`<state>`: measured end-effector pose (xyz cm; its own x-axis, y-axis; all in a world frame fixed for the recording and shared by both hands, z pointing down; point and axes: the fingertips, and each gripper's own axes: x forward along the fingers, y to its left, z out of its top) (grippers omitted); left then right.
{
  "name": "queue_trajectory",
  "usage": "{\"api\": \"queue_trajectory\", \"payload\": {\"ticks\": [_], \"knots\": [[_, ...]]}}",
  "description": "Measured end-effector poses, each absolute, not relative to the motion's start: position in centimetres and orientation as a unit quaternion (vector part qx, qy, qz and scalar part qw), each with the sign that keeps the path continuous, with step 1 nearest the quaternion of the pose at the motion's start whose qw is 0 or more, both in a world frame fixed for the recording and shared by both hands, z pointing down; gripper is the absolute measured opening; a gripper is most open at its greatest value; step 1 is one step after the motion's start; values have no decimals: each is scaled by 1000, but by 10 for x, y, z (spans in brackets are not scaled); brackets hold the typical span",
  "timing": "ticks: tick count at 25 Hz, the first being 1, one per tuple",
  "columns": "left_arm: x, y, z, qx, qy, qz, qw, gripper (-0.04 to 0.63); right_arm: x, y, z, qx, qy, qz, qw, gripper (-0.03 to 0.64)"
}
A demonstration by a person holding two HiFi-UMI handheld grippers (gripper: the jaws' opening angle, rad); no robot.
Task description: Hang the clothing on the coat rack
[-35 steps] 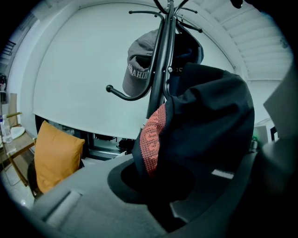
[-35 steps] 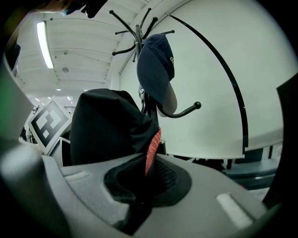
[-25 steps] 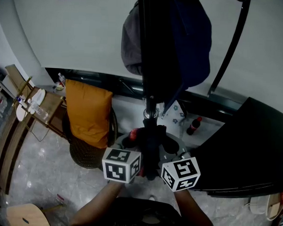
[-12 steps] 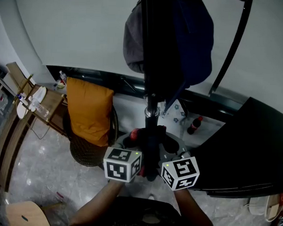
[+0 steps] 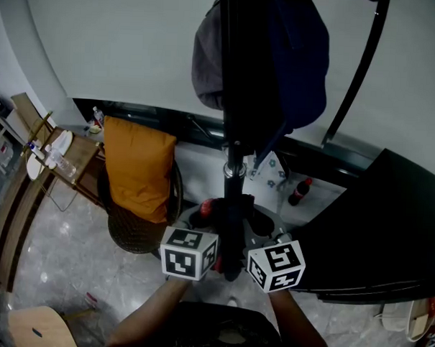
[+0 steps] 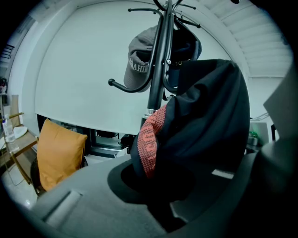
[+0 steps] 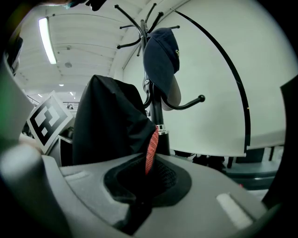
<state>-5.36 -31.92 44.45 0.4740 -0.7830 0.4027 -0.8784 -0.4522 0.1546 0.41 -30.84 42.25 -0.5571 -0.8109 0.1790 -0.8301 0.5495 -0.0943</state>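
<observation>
The left gripper (image 6: 160, 188) and right gripper (image 7: 137, 188) are each pinching a soft dark red-trimmed garment (image 6: 207, 125) near the black metal coat rack (image 6: 157, 65); likely light, limp, best held at collar.

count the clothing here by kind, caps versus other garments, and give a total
caps: 2, grey cap and navy cap
other garments: 1, dark garment
total: 3
</observation>
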Motion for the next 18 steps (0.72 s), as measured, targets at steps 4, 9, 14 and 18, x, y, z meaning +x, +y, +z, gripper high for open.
{"api": "queue_trajectory", "payload": {"ticks": [4, 9, 14, 18], "knots": [[-54, -316, 446, 840, -495, 139, 174, 23, 4, -305, 424, 464, -878, 93, 65, 20], [-54, -312, 446, 839, -496, 140, 172, 23, 5, -301, 425, 464, -878, 93, 70, 20], [-55, -306, 449, 837, -498, 142, 176, 23, 5, -297, 428, 462, -879, 93, 75, 20], [-56, -302, 452, 835, -500, 143, 178, 23, 6, -294, 431, 460, -879, 95, 77, 20]]}}
